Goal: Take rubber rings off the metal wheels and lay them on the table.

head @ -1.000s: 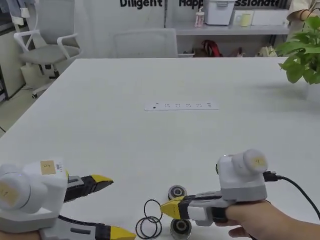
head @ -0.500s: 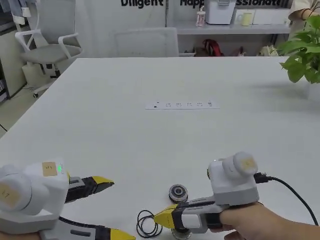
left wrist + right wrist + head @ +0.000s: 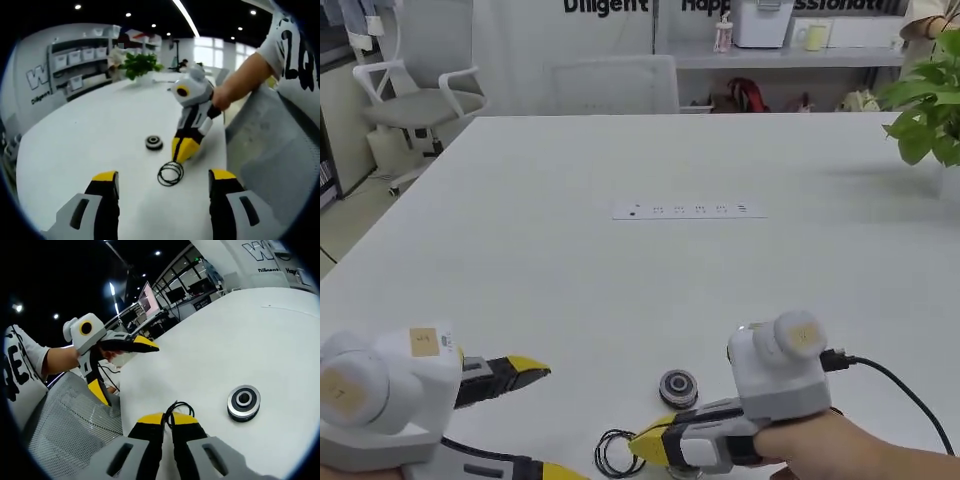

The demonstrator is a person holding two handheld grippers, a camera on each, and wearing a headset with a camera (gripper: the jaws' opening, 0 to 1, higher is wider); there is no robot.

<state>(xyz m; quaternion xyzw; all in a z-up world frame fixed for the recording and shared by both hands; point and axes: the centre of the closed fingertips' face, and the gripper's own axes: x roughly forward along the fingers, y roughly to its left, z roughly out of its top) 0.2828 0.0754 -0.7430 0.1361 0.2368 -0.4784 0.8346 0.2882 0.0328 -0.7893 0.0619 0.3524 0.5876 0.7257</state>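
Note:
A metal wheel [image 3: 677, 385] [image 3: 154, 142] [image 3: 244, 402] lies flat on the white table [image 3: 650, 280]. A small heap of black rubber rings [image 3: 613, 452] [image 3: 170, 173] [image 3: 179, 408] lies to its left, near the front edge. My right gripper [image 3: 645, 441] [image 3: 167, 419] is shut, with its yellow tips touching the rings. I cannot tell if a ring is pinched. It also appears in the left gripper view [image 3: 184, 149]. My left gripper [image 3: 540, 420] [image 3: 164, 176] is open, left of the rings, and empty; the right gripper view shows it raised [image 3: 142, 343].
A flush socket strip [image 3: 685, 210] sits mid-table. A potted plant [image 3: 930, 95] stands at the far right. Chairs [image 3: 420, 90] are behind the table, and a cable [image 3: 895, 375] trails from the right gripper. The front table edge is close to the rings.
My right gripper has moved left and nearer, covering the nearer wheel, and its tips now meet the rings. The left gripper has barely moved.

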